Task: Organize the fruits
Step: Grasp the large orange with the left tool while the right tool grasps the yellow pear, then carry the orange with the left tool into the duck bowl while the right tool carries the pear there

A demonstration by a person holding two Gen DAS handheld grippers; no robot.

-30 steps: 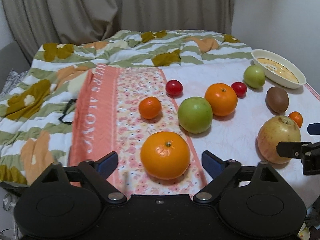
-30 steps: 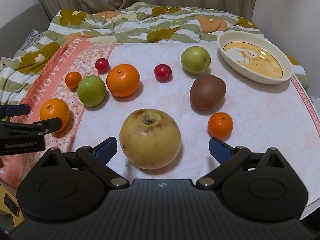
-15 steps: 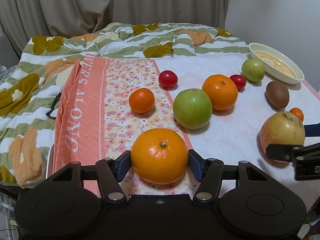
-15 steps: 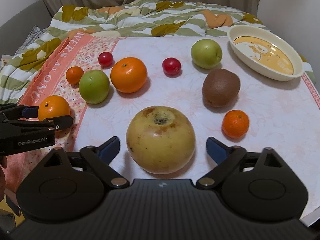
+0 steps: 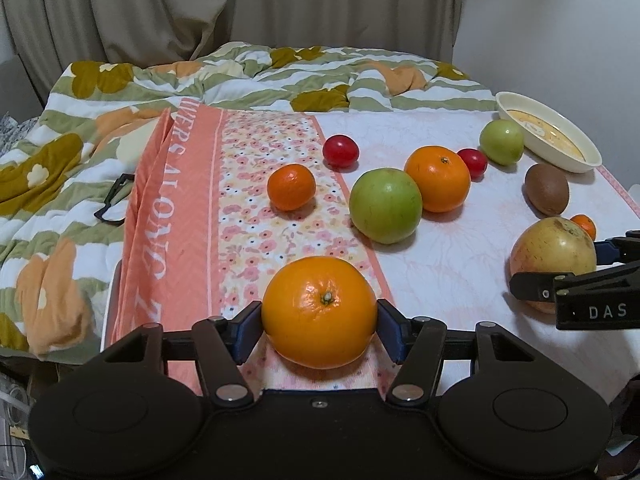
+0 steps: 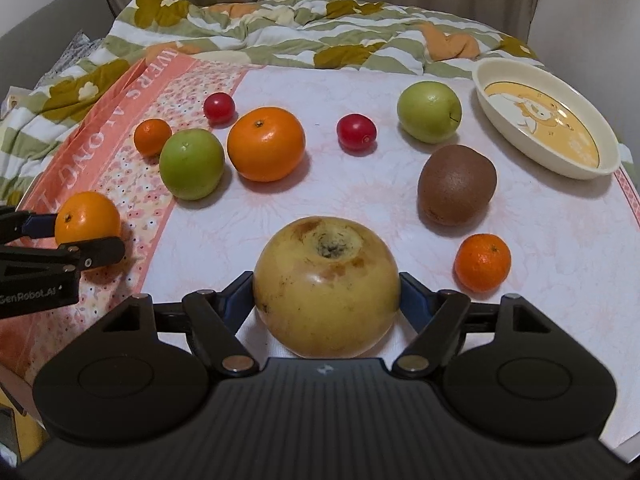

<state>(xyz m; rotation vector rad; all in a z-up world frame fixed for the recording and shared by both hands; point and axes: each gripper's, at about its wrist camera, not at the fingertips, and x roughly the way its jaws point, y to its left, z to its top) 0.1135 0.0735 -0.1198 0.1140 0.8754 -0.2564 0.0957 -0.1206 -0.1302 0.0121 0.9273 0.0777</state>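
My left gripper (image 5: pixel 319 326) is shut on a big orange (image 5: pixel 320 310) that rests on the floral cloth near the table's front edge; both also show in the right wrist view, the gripper (image 6: pixel 76 236) and the orange (image 6: pixel 87 220). My right gripper (image 6: pixel 326 300) is shut on a large yellow pomegranate-like fruit (image 6: pixel 326 286), which shows in the left wrist view (image 5: pixel 552 258) too. A cream oval dish (image 6: pixel 546 116) stands empty at the back right.
On the table lie a second orange (image 6: pixel 266 143), two green apples (image 6: pixel 192 163) (image 6: pixel 429 111), two red tomatoes (image 6: pixel 219 107) (image 6: pixel 356 131), a kiwi (image 6: pixel 456 184) and two mandarins (image 6: pixel 482 262) (image 6: pixel 152 136). A rumpled quilt (image 6: pixel 280 28) lies behind.
Both grippers have closed: the left on the big orange, the right on the yellow fruit. Both cameras have moved closer to their fruit.
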